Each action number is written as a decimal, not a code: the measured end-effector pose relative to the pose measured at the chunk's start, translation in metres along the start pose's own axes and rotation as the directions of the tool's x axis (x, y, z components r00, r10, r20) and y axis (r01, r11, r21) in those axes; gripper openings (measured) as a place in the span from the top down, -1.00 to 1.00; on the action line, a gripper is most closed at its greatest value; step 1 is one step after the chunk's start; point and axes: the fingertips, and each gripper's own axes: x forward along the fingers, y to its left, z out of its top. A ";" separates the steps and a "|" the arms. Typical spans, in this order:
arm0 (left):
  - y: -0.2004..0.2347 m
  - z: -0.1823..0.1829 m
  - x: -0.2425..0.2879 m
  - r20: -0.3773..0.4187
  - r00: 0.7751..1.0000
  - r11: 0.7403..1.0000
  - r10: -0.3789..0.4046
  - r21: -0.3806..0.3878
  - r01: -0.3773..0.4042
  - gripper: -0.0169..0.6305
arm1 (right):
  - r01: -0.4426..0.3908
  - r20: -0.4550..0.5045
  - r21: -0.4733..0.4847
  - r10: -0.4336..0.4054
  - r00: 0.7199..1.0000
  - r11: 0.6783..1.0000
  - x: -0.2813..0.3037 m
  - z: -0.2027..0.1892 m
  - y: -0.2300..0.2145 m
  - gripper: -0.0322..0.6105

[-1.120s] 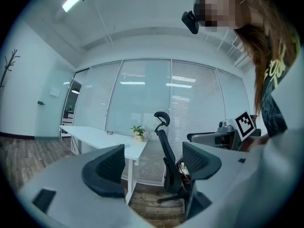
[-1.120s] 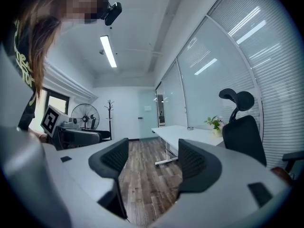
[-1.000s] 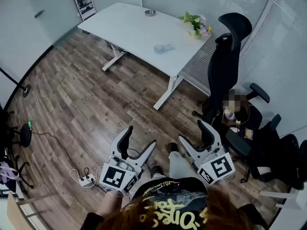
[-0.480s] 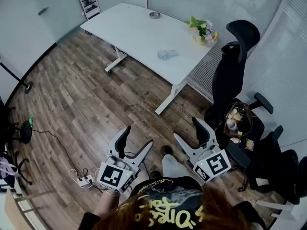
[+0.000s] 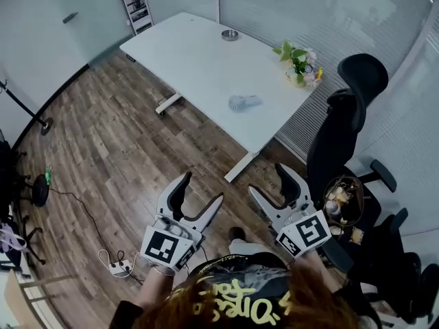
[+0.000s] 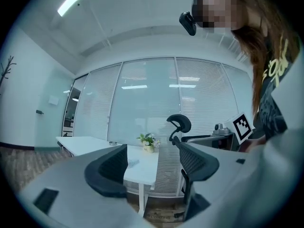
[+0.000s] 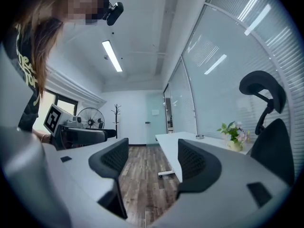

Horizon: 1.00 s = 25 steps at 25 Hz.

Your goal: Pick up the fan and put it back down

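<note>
A wood-plank floor [image 5: 116, 136] carries a white table [image 5: 185, 53] set before blind-covered glass walls. In the head view the fan [image 5: 241, 102] lies on its side on the table, near its front edge, with a flower pot [image 5: 302, 64] at the table's right corner and a small dish [image 5: 230, 35] at its far edge. A black office chair [image 5: 343, 129] stands just beside the table's right end. The left gripper [image 5: 203, 189] and right gripper [image 5: 269, 181] hover over the floor short of the table, well apart from the fan.

In the left gripper view the jaws stand wide, nothing between them; the table lies beyond.

In the right gripper view the jaws likewise gape empty, the table's end ahead.
</note>
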 end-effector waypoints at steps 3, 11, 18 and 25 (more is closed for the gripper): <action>0.004 0.001 0.024 -0.006 1.000 1.000 0.012 -0.001 -0.012 -0.09 | -0.014 -0.003 0.007 0.015 1.000 1.000 0.010 0.000 -0.023 -0.06; 0.006 0.007 0.068 0.019 0.998 0.998 0.054 0.020 -0.054 -0.06 | -0.071 0.014 0.036 0.071 0.997 0.997 0.032 -0.006 -0.063 -0.06; 0.019 -0.001 0.073 -0.002 0.995 0.995 0.095 0.008 -0.095 -0.05 | -0.101 0.017 0.048 0.100 0.995 0.994 0.047 -0.010 -0.071 -0.06; 0.028 0.005 0.083 0.010 0.994 0.994 0.112 -0.004 -0.111 -0.02 | -0.105 0.022 0.046 0.104 0.994 0.993 0.052 -0.005 -0.080 -0.06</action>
